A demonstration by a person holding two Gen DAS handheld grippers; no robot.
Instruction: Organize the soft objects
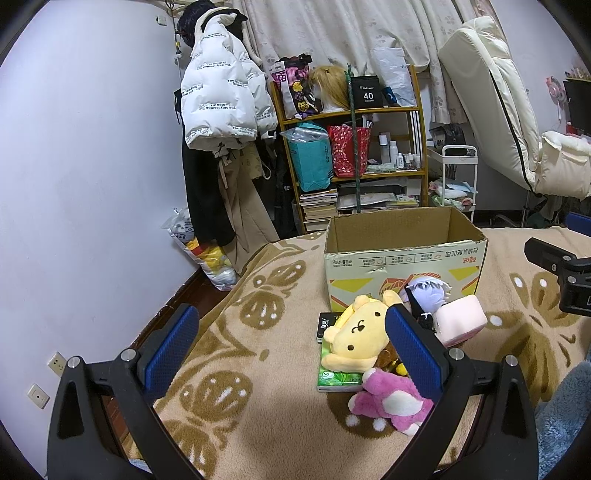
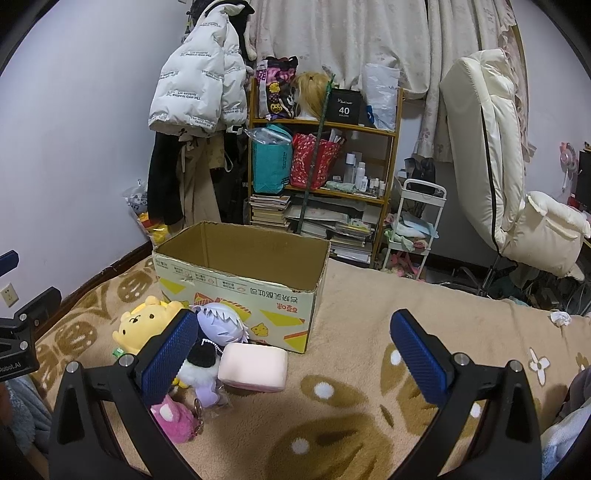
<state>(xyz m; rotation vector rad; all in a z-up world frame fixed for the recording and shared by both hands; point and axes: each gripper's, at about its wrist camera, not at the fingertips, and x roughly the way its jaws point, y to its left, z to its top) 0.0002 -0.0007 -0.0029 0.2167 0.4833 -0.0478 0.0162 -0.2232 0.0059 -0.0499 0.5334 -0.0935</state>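
Hovering wide open and empty, the left tongs [image 1: 291, 343] and right tongs [image 2: 295, 350] face the plush toys [image 1: 354, 332] beside the seemingly empty cardboard box [image 2: 240, 266] on the bed; next comes closing on one toy.

Pale wall [image 1: 92, 147], curtains [image 1: 332, 29], cluttered shelf [image 1: 351, 114]

I see bare blanket [image 2: 354, 332] right of the box [image 2: 240, 273]; toys [image 2: 218, 328] crowd its front-left, and its inside looks empty, far as I can tell.
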